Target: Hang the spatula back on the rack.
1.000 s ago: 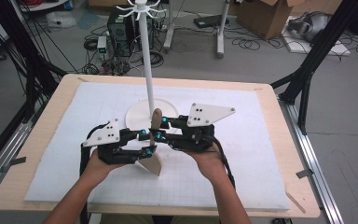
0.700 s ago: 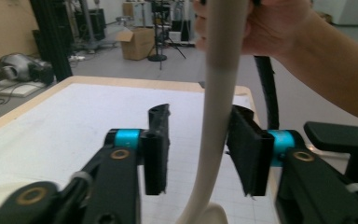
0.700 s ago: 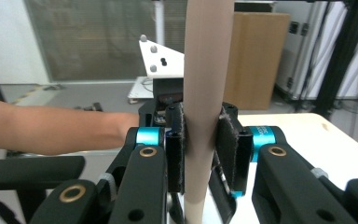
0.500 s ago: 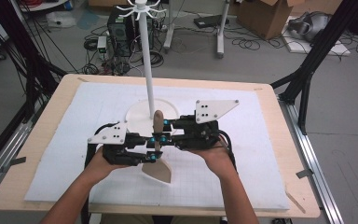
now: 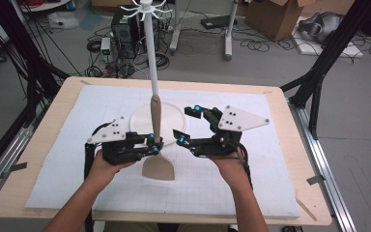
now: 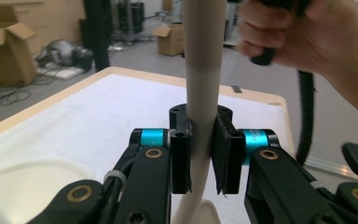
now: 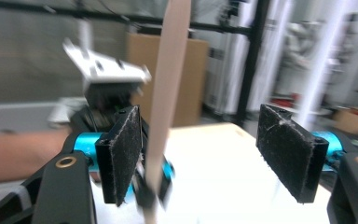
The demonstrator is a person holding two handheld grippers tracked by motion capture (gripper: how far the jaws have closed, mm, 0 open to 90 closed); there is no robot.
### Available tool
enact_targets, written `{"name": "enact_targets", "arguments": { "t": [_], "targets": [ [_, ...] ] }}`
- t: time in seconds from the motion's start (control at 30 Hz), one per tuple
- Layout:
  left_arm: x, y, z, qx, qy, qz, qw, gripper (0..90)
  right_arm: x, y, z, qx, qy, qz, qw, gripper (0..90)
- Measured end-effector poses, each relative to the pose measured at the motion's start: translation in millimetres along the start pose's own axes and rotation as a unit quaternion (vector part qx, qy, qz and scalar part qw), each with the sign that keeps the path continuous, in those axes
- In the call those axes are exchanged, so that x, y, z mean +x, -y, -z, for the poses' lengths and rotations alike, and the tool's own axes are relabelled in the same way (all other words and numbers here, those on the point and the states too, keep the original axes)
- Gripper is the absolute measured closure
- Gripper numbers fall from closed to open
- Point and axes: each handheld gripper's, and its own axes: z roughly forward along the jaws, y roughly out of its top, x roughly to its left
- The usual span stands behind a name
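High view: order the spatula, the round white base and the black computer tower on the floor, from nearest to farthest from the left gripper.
From the left gripper:
1. Spatula, clamped in its fingers.
2. Round white base, just behind it on the table.
3. Computer tower, on the floor beyond the table's far edge.

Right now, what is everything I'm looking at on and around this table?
Spatula: one, beige, held upright near the table's middle, blade down on the mat.
Stand: one, white, a tall pole with hooks on top, rising from a round white base behind the spatula.
Mat: one, white with a faint grid, covering most of the table.
Table: one, light wood.
Cardboard boxes: at least one, brown, on the floor beyond the table.
Left gripper: one, black with blue joints, jaws shut on the spatula's handle.
Right gripper: one, black with a grey plate, jaws just opened, pads clear of the handle.
Hands: two, entering from the near edge.
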Motion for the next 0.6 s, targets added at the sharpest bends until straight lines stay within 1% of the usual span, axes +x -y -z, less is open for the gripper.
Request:
{"name": "enact_targets", "arguments": {
  "t": [0.03, 0.07, 0.1, 0.13, 0.17, 0.2, 0.23, 0.27, 0.3, 0.37, 0.4, 0.47, 0.53, 0.6],
  "targets": [
    [0.0, 0.0, 0.0, 0.0, 0.0, 0.0, 1.0, 78.5, 0.0, 0.0, 0.0, 0.0, 0.0, 0.0, 1.0, 30.7],
    [3.8, -1.7, 2.9, -0.002, -0.01, 0.011, 0.9999, 78.5, 0.1, 3.4, 3.6, 0.005, 0.015, 0.007, 0.9998, 30.7],
    [7.0, -3.7, 5.1, -0.003, -0.02, 0.018, 0.9996, 78.4, -0.4, 13.1, 12.1, 0.026, 0.047, 0.013, 0.9985, 30.7],
    [9.7, -5.3, 6.5, -0.003, -0.023, 0.021, 0.9995, 78.4, -1.3, 17.2, 14.7, 0.031, 0.058, 0.017, 0.9977, 30.7],
    [14.9, -10.6, 9.3, -0.003, -0.042, 0.027, 0.9988, 78.5, -1.2, 22.6, 18.6, 0.037, 0.076, 0.015, 0.9963, 30.6],
    [17.8, -13.3, 10.5, -0.001, -0.049, 0.025, 0.9985, 78.5, -1.4, 28.2, 22.6, 0.039, 0.091, 0.02, 0.9949, 30.6],
    [17.8, -13.3, 10.5, -0.001, -0.049, 0.025, 0.9985, 78.5, -0.9, 33.8, 26.3, 0.04, 0.102, 0.019, 0.9938, 30.3],
    [20.8, -15.9, 11.4, -0.001, -0.053, 0.025, 0.9983, 78.5, -0.9, 33.8, 26.3, 0.04, 0.102, 0.019, 0.9938, 30.3],
    [26.2, -21.8, 12.7, 0.002, -0.056, 0.027, 0.9981, 78.4, 0.5, 44.4, 33.1, 0.054, 0.128, 0.022, 0.9901, 29.2],
    [30.5, -28.1, 12.9, 0.004, -0.057, 0.026, 0.998, 78.5, 0.1, 50.7, 37.4, 0.062, 0.139, 0.024, 0.988, 29.0],
    [30.5, -28.1, 12.9, 0.004, -0.057, 0.026, 0.998, 78.5, 0.1, 53.8, 40.2, 0.065, 0.146, 0.023, 0.9869, 29.0],
    [36.1, -35.0, 12.1, 0.004, -0.055, 0.026, 0.9981, 78.5, -0.8, 56.7, 42.6, 0.065, 0.147, 0.022, 0.9867, 28.9],
    [42.1, -41.4, 10.9, 0.005, -0.052, 0.03, 0.9982, 78.4, -2.9, 63.3, 48.9, 0.069, 0.16, 0.015, 0.9845, 27.4],
    [47.4, -47.6, 10.3, 0.004, -0.049, 0.032, 0.9983, 78.5, -3.9, 66.0, 51.2, 0.07, 0.161, 0.014, 0.9844, 27.4]
  ]
}}
